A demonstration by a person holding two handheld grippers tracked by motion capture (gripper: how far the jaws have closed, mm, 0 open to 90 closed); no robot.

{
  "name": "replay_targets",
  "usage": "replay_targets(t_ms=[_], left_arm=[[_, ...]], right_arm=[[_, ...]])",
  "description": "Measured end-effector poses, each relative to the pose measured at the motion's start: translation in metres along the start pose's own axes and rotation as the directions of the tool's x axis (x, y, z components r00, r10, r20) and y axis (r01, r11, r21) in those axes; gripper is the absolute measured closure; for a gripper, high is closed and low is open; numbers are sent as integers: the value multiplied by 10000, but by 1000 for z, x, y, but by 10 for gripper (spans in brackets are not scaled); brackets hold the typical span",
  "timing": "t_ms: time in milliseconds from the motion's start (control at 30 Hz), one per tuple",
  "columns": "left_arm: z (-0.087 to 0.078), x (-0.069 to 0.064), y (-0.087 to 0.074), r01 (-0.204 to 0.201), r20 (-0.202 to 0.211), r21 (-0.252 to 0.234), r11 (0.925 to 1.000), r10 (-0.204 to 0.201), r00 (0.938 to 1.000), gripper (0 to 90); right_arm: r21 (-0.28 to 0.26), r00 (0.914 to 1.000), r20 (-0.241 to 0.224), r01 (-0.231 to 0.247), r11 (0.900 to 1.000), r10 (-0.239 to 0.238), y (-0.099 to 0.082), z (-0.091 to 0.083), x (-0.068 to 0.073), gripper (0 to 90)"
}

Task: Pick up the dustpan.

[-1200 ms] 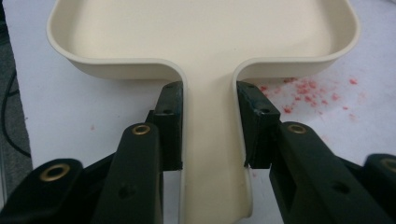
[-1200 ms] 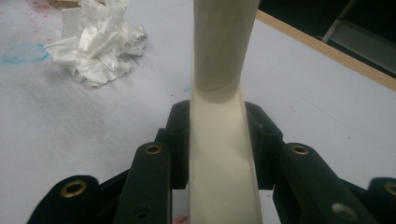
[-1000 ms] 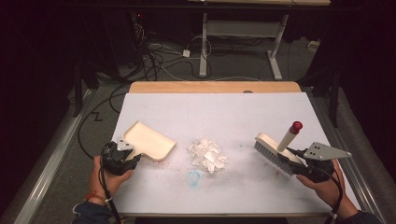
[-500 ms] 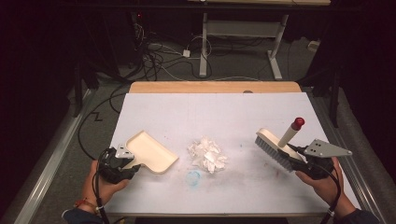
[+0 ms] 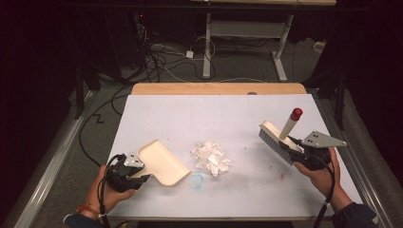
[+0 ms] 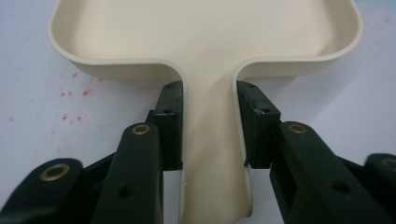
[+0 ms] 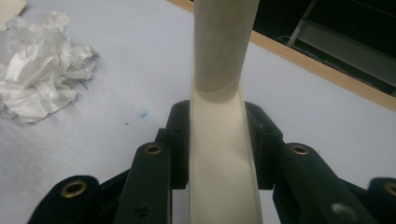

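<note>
A cream dustpan lies low over the white table sheet at front left, its mouth toward a pile of crumpled white paper scraps. My left gripper is shut on the dustpan's flat handle, one pad on each edge. At the right, a cream hand brush with grey bristles and a red-tipped handle hangs above the sheet. My right gripper is shut on the brush's back. The scraps lie to the left of the brush.
The white sheet covers a wooden table whose far edge shows bare. A faint blue mark lies just in front of the scraps. Beyond the table are cables and a desk frame on the floor.
The dustpan in my left gripper has slid right toward the paper scraps and a little nearer the front edge. The brush in my right gripper has shifted slightly right.
</note>
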State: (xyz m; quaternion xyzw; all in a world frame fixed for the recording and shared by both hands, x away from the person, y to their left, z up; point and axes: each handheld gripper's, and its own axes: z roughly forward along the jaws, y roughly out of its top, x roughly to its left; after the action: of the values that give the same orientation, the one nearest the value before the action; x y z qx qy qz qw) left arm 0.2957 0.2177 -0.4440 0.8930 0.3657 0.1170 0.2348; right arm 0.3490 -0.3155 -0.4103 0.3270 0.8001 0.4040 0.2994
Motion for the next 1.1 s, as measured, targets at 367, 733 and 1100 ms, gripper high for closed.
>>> replay_targets(t_ms=[367, 733, 1100], left_arm=[[2, -23, 12, -895, 521, 425, 9951, 873, 9948, 628], [6, -31, 20, -1046, 650, 626, 9925, 1006, 9928, 628], [4, -38, 26, -1040, 879, 426, 9937, 999, 9911, 628]], right_arm=[[-42, 9995, -195, -268, 9996, 268, 11, 17, 0, 680], [-90, 9995, -264, -147, 9999, 144, 22, 33, 6, 681], [-31, 9992, -395, 10, 10000, -11, 29, 45, 15, 681]])
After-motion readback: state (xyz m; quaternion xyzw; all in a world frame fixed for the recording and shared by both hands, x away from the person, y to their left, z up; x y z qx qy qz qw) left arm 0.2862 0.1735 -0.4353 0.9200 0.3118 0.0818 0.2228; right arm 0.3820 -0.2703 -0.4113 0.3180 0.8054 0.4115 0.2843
